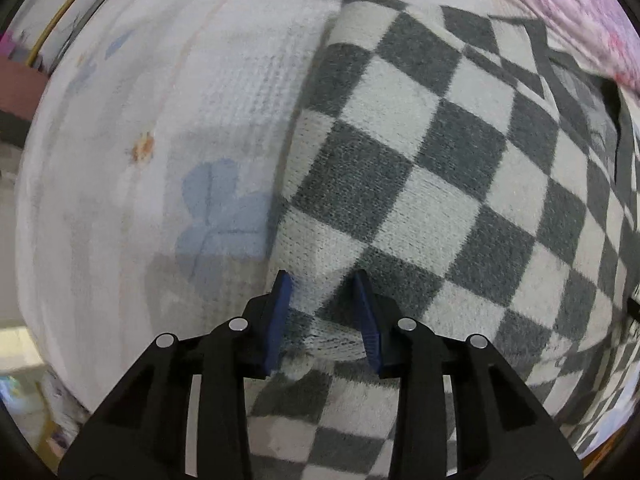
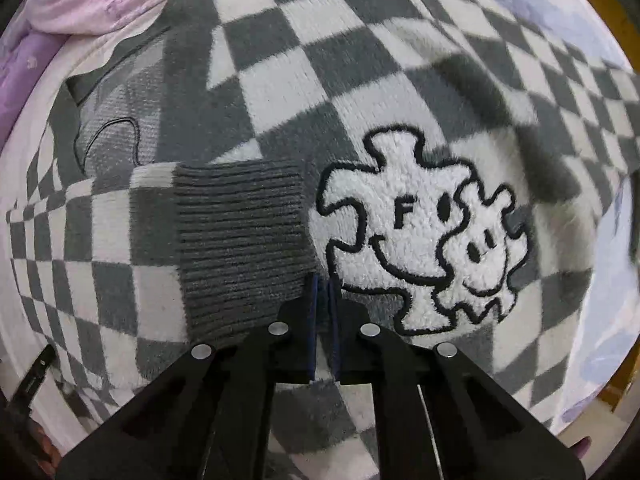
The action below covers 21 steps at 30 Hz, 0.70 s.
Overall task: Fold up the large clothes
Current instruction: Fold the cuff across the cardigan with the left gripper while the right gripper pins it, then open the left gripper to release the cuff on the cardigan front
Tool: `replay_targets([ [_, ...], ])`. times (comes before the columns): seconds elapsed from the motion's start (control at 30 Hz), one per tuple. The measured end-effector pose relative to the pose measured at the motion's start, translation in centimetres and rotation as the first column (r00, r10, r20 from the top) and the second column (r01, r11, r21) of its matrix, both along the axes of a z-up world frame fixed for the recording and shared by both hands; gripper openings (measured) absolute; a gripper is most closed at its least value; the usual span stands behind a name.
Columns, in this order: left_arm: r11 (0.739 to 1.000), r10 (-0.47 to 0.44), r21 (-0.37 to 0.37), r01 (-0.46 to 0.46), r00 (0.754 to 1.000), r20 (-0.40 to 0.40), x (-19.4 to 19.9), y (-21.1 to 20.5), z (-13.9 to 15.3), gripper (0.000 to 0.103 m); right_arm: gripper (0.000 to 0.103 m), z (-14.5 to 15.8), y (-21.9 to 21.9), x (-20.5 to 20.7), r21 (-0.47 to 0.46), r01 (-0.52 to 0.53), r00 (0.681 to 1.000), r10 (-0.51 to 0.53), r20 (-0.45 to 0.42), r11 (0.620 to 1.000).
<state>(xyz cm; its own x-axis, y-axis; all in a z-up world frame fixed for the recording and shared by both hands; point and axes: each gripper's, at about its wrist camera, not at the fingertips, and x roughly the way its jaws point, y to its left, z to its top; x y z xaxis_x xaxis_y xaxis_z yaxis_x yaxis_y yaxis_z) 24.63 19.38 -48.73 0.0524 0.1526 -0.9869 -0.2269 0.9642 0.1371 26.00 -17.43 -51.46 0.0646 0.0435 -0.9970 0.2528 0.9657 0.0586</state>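
A grey-and-white checkered knit sweater [image 1: 420, 168] lies spread on a bed. In the right wrist view the sweater [image 2: 288, 64] shows a white fluffy puzzle-piece patch [image 2: 416, 232] and a folded-in sleeve with a grey ribbed cuff [image 2: 240, 240]. My left gripper [image 1: 323, 280] has its blue pads part open around a bunched fold of the sweater's left edge. My right gripper [image 2: 323, 280] has its pads nearly together, right at the cuff's edge; whether cloth is pinched between them I cannot tell.
The bed sheet [image 1: 140, 140] is white with pale blue flowers. A pink-purple quilt [image 2: 80, 4] is bunched at the far side, also in the left wrist view [image 1: 580, 8]. The bed's edge and floor show at lower left [image 1: 24, 360].
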Motion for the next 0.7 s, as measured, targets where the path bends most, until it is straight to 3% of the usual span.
replay_targets([
  [0.1,0.999,-0.037,-0.003,0.037,0.998,0.057,1.2,-0.2,2.6,0.029,0.023,2.4,0.2,0.2,-0.056,-0.027,1.000,0.028,0.004,0.998],
  [0.17,0.999,-0.041,-0.025,0.044,0.992,0.122,3.4,0.2,4.3,0.029,0.023,4.3,-0.2,0.4,-0.016,-0.028,0.997,0.029,0.069,0.999],
  [0.27,0.999,-0.023,-0.022,0.027,0.986,0.167,8.1,1.4,3.7,0.024,0.023,5.0,-0.1,2.2,-0.002,-0.070,0.993,0.070,0.095,0.998],
  [0.33,0.999,-0.008,-0.039,0.013,0.991,0.134,11.5,2.0,1.6,0.016,0.016,4.0,0.5,3.9,0.016,-0.092,0.993,0.090,0.080,0.996],
  [0.43,0.999,-0.026,0.027,0.024,0.996,0.084,15.4,2.1,-1.8,0.012,0.013,0.2,1.2,5.9,0.043,-0.082,0.996,0.080,0.028,0.996],
  [0.5,0.999,-0.013,0.045,0.010,0.997,0.076,16.8,2.2,-2.2,0.010,0.011,-1.1,1.8,6.6,0.004,-0.126,0.991,0.125,0.055,0.992],
  [0.6,0.999,-0.015,0.032,0.013,0.998,0.067,17.5,2.9,-2.2,0.009,0.011,-0.8,1.9,7.0,-0.008,-0.138,0.990,0.138,0.019,0.990],
  [0.7,0.998,-0.039,0.049,0.036,0.996,0.075,15.1,3.1,-0.4,0.010,0.012,0.7,1.3,6.4,0.028,-0.092,0.995,0.093,-0.036,0.995],
])
